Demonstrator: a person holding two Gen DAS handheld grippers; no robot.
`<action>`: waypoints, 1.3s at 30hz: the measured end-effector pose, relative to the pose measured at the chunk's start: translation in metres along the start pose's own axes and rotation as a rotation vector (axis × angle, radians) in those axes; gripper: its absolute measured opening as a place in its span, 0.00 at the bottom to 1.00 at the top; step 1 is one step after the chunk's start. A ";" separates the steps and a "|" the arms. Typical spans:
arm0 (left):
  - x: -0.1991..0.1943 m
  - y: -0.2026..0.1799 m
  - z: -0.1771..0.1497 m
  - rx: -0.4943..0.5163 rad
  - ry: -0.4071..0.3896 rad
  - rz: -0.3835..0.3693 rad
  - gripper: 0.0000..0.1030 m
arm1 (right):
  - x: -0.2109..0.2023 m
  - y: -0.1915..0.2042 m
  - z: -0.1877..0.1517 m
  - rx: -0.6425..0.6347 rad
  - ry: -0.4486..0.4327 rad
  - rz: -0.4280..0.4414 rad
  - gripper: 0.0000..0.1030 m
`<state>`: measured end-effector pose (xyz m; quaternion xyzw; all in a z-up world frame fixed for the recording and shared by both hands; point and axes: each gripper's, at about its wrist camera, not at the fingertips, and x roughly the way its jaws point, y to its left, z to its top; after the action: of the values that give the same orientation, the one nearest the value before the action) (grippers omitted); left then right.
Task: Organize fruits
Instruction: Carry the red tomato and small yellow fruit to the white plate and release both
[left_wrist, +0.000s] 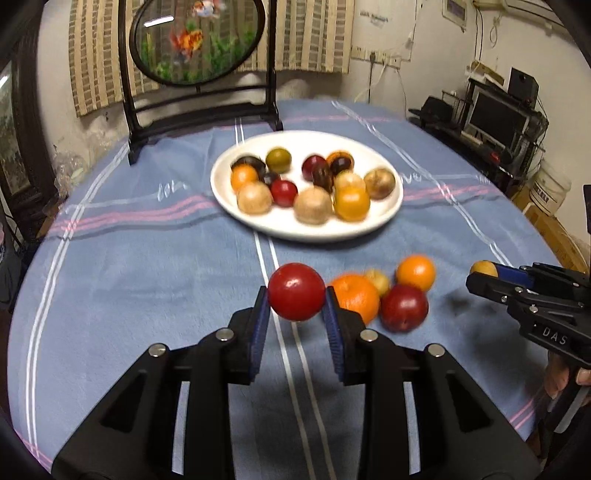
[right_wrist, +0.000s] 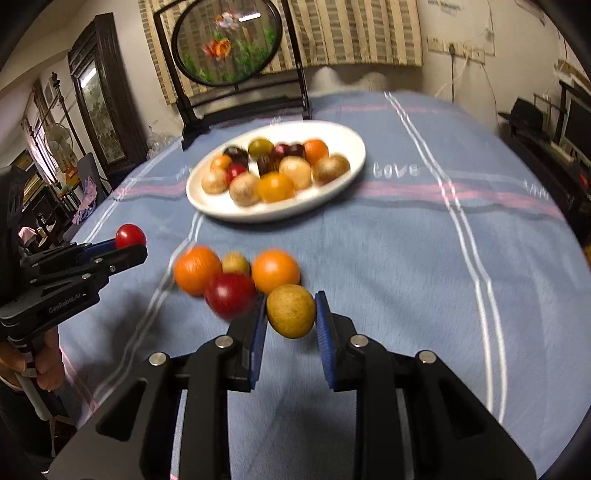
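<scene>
The left hand-held gripper (left_wrist: 296, 306) is clamped on a round glossy red fruit (left_wrist: 296, 291), held clear above the blue striped cloth of the worktop (left_wrist: 129, 277). The right hand-held gripper (right_wrist: 290, 319) grips a round yellow-brown fruit (right_wrist: 291, 311) between its blue pads. Four loose fruits lie clustered on the cloth beside both grippers. Beyond them, a white oval ceramic plate (left_wrist: 258, 221) carries many mixed fruits.
</scene>
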<state>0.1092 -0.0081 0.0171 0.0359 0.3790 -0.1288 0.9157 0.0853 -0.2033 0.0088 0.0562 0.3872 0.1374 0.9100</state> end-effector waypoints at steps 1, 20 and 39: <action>-0.001 0.001 0.004 0.000 -0.007 0.003 0.29 | -0.001 0.001 0.006 -0.007 -0.008 -0.002 0.25; 0.097 0.027 0.103 -0.071 0.012 0.033 0.29 | 0.086 -0.002 0.129 -0.006 -0.056 0.001 0.25; 0.129 0.033 0.121 -0.087 0.030 0.084 0.69 | 0.127 -0.011 0.144 0.062 -0.028 -0.015 0.40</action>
<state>0.2885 -0.0232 0.0116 0.0138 0.3962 -0.0732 0.9152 0.2749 -0.1760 0.0189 0.0832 0.3787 0.1175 0.9142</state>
